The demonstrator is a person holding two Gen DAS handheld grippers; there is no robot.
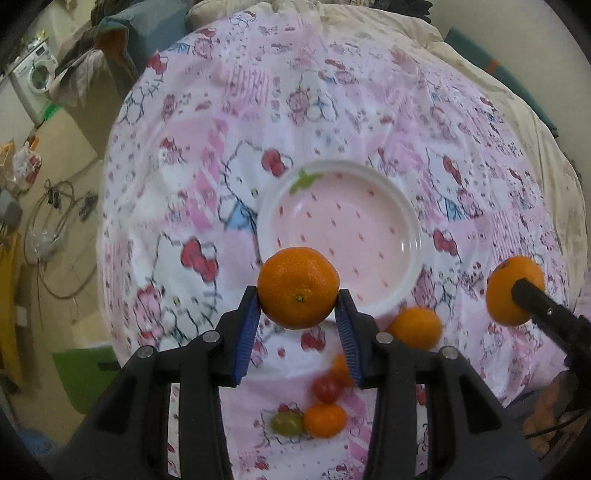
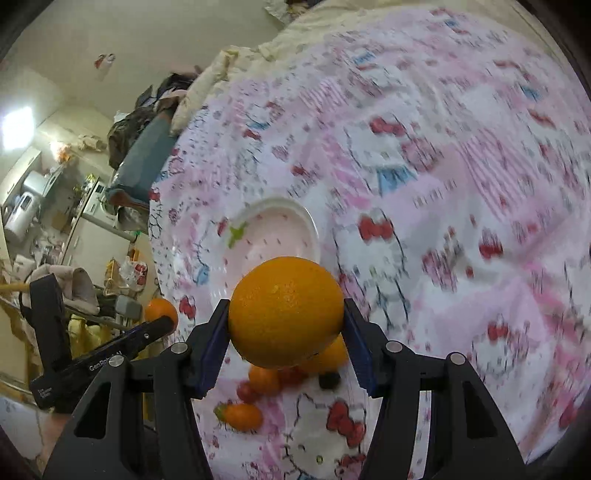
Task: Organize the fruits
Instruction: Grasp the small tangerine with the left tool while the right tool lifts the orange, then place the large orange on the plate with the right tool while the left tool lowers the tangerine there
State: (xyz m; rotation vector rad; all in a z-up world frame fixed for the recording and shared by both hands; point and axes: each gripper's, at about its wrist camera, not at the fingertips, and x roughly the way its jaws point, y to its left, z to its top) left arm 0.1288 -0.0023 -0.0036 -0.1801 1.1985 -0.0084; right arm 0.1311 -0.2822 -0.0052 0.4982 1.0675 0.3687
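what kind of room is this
Probably a lived-in home, likely a bedroom or studio: the fruit and pink plate sit on a Hello Kitty bedsheet beside a bunched cream quilt, and a washing machine stands nearby.

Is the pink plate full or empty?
Empty. The pink plate shows only its bare spotted inside; the left gripper holds a mandarin at its near rim.

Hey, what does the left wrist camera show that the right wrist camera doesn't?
Only the left wrist view shows a washing machine, a green grape and the full plate.

Only the right wrist view shows a small dark fruit and kitchen clutter off the bed.

Both show the pink plate, the patterned sheet, loose small fruits, the left gripper shut on a mandarin and the right gripper shut on an orange.
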